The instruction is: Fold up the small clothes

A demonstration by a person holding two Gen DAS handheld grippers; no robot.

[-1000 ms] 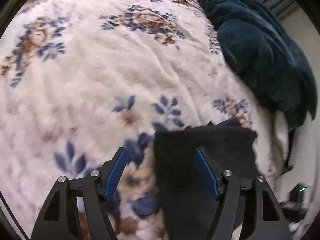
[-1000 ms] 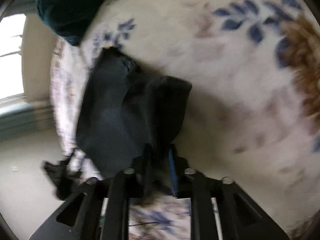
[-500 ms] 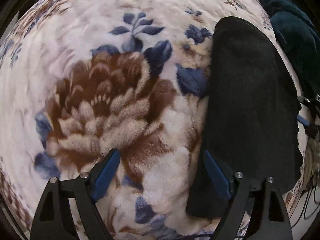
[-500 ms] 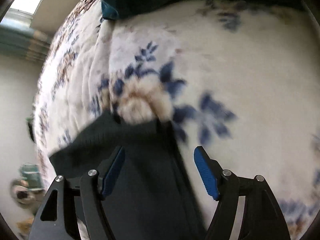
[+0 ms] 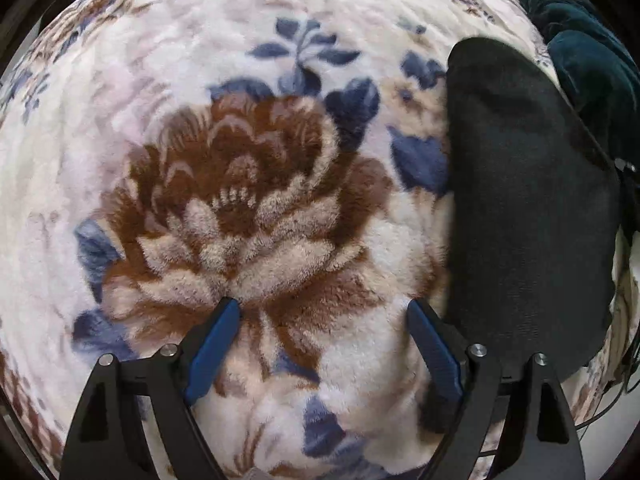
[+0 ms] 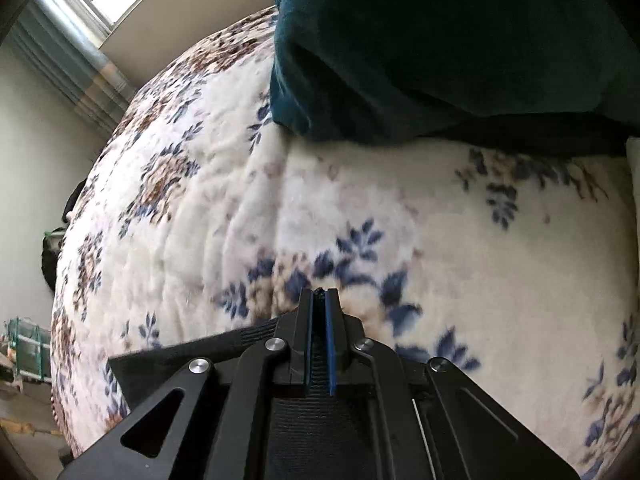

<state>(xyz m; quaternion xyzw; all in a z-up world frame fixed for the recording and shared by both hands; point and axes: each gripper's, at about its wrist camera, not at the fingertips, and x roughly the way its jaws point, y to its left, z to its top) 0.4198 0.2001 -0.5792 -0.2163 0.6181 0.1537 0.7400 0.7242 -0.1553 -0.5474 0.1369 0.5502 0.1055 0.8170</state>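
Bedroom: floral blanket (image 5: 280,200), curtained window (image 6: 80,12)

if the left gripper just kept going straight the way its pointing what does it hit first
Most likely the floral blanket: the left gripper points down at the big brown flower with its jaws open and empty. The black garment lies off to the right of that line.

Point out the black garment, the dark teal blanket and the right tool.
black garment (image 5: 528,208), left wrist view, middle of its flat folded surface.
dark teal blanket (image 6: 440,40), right wrist view, middle of the heaped plush.
right tool (image 6: 319,300), right wrist view, between its fingertips, shut on black fabric.
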